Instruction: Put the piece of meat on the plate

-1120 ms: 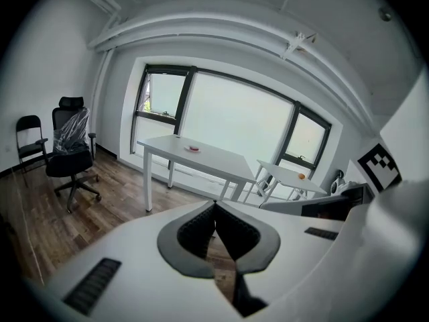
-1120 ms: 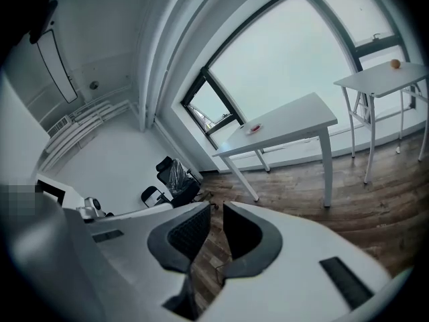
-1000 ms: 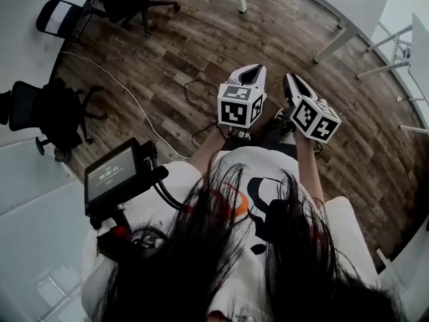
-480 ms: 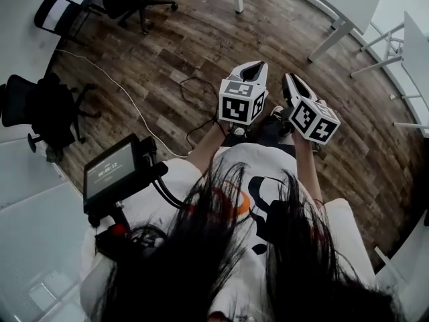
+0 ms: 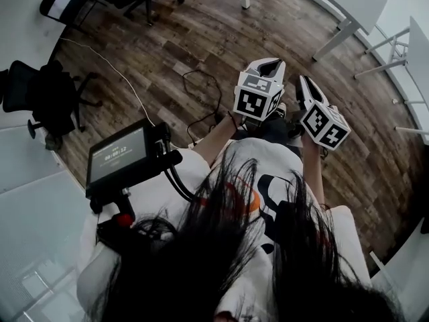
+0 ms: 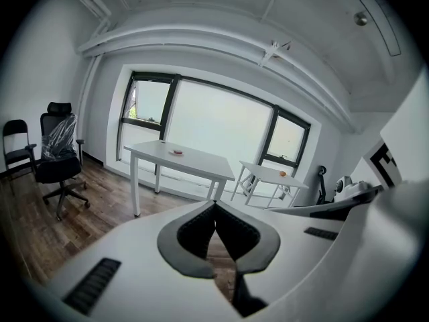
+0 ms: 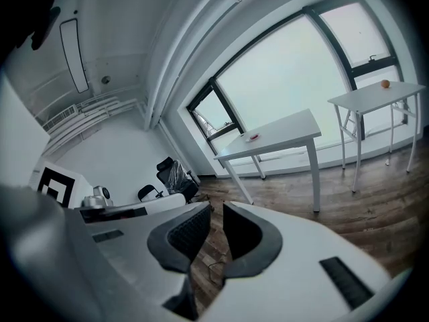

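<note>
Far off in the left gripper view stands a white table (image 6: 194, 161) with a small plate (image 6: 177, 152) that carries something red, too small to tell apart. The right gripper view shows the same table (image 7: 281, 134) and plate (image 7: 253, 137). I hold both grippers out in front of me over the wood floor, far from the table. My left gripper (image 5: 270, 64) (image 6: 214, 204) is shut with nothing in it. Beside it my right gripper (image 5: 305, 81) (image 7: 216, 213) is shut and empty too.
A smaller white table (image 6: 271, 174) (image 7: 375, 96) with an orange ball (image 7: 385, 84) stands by the window. Black office chairs (image 5: 47, 99) (image 6: 59, 159) sit at the left. A cable (image 5: 201, 86) lies on the floor (image 5: 201, 39). A screen unit (image 5: 120, 156) hangs at my chest.
Both grippers have risen a little and shifted up and to the right in the head view, still side by side and shut. The head view itself has also shifted slightly.
</note>
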`<control>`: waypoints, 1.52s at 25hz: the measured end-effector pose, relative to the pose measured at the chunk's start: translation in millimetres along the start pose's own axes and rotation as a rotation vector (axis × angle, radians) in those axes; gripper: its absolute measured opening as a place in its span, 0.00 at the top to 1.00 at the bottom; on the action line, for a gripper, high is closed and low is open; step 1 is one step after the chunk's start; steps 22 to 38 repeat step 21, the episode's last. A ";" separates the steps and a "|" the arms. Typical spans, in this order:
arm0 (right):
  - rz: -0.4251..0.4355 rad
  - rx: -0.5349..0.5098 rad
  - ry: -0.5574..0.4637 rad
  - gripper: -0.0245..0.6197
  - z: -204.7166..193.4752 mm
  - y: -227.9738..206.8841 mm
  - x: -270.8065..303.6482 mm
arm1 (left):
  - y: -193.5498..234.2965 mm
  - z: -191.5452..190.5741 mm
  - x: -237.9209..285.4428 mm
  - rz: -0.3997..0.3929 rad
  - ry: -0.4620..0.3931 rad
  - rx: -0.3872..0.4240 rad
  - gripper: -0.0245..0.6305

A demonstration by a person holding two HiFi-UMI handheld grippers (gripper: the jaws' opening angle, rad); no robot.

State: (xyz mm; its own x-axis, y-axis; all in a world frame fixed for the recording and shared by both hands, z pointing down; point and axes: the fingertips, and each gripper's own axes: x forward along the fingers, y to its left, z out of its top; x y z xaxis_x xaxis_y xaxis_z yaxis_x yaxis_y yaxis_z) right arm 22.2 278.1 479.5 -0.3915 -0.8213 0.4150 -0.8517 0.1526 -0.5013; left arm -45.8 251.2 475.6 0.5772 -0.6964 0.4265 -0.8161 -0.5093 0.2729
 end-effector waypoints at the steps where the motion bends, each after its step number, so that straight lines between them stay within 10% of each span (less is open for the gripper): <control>1: 0.000 0.001 -0.003 0.86 -0.6 0.2 0.2 | 0.5 -0.9 0.0 0.000 0.001 0.002 0.96; 38: -0.019 0.047 -0.003 0.86 -13.6 -10.6 -2.3 | 1.8 -9.5 0.1 0.004 0.030 0.036 0.96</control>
